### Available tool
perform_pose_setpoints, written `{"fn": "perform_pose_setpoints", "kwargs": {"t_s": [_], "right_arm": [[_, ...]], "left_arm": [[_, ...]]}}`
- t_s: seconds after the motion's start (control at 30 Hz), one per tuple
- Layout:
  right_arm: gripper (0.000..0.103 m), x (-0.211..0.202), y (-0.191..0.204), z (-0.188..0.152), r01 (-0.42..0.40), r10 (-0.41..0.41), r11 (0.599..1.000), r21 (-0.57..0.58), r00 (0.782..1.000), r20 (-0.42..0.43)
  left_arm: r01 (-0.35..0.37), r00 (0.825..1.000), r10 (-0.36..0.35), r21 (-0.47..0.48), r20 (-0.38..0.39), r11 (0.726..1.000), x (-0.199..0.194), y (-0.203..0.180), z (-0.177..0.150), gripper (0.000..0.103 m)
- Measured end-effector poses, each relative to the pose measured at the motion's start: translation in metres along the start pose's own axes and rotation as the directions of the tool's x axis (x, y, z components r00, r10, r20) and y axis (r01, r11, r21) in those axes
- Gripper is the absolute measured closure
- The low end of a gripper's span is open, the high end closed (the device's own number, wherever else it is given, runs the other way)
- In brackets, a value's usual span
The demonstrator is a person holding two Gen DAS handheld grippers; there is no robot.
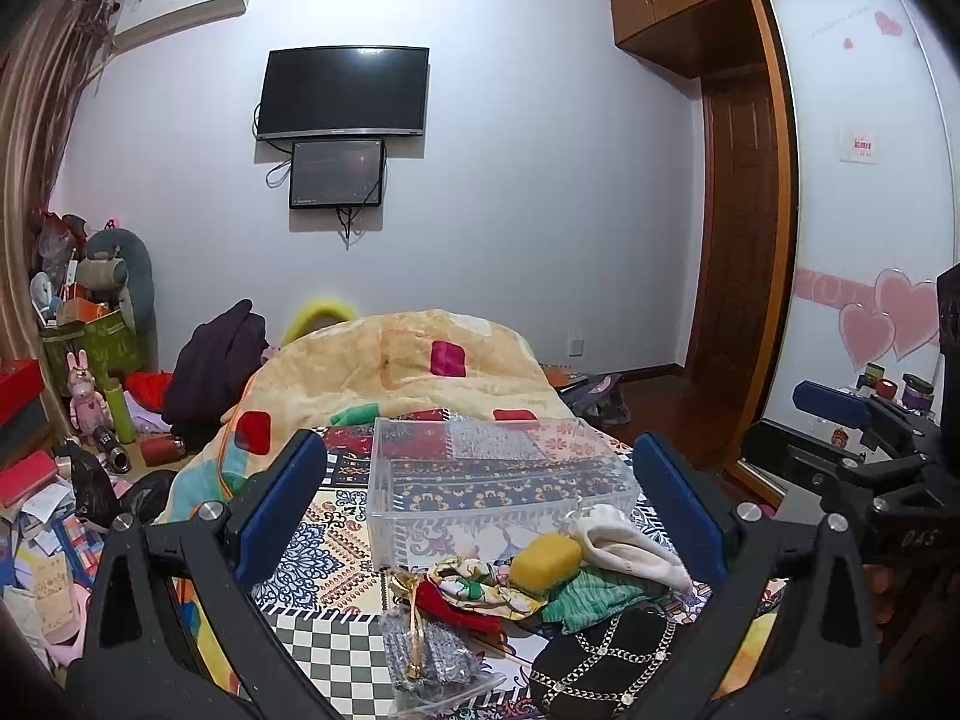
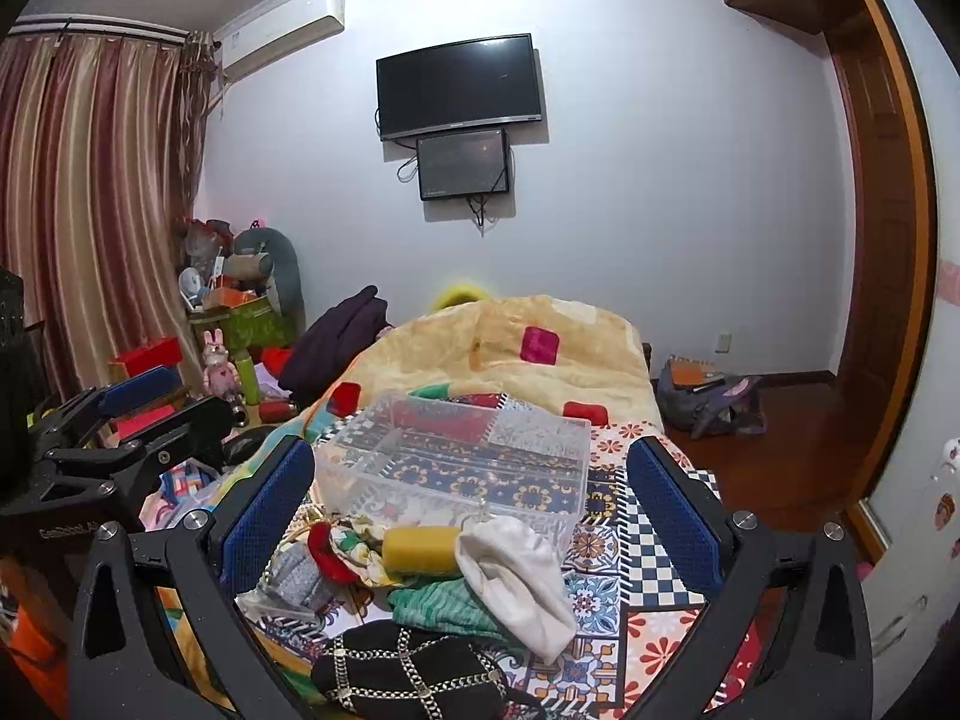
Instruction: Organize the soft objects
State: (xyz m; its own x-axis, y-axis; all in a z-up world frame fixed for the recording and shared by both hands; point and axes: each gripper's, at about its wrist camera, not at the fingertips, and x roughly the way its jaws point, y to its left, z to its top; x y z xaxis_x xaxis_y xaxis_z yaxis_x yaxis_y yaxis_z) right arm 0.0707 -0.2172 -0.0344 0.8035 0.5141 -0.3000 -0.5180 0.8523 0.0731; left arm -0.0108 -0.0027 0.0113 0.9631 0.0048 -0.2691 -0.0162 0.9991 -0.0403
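Observation:
A pile of soft things lies on the patterned bedspread (image 1: 336, 546) in front of a clear plastic box (image 1: 498, 474). It holds a yellow sponge (image 1: 545, 561), a white cloth (image 1: 630, 546), a green knit cloth (image 1: 594, 600), a red piece (image 1: 462, 606), a floral cloth (image 1: 480, 579), a black chained cloth (image 1: 600, 660) and a grey bagged item (image 1: 426, 654). My left gripper (image 1: 480, 492) is open and empty above the pile. My right gripper (image 2: 474, 498) is open and empty, over the same sponge (image 2: 420, 549), white cloth (image 2: 516, 576) and box (image 2: 462, 462).
A rumpled yellow blanket (image 1: 396, 360) lies behind the box. Clutter, toys and boxes fill the floor at left (image 1: 90, 420). A wardrobe (image 1: 858, 180) stands right, a TV (image 1: 342, 93) on the far wall. A bag (image 2: 708, 402) lies on the wooden floor.

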Motion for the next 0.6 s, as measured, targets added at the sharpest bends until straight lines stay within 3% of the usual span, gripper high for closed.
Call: {"fn": "perform_pose_setpoints", "kwargs": {"t_s": [0.6], "right_arm": [[0.0, -0.0079, 0.0014, 0.0069, 0.01, -0.009, 1.0, -0.006, 1.0, 0.029]], "left_arm": [[-0.014, 1.0, 0.014, -0.005, 0.015, 1.0, -0.0057, 0.0022, 0.0021, 0.0]]}}
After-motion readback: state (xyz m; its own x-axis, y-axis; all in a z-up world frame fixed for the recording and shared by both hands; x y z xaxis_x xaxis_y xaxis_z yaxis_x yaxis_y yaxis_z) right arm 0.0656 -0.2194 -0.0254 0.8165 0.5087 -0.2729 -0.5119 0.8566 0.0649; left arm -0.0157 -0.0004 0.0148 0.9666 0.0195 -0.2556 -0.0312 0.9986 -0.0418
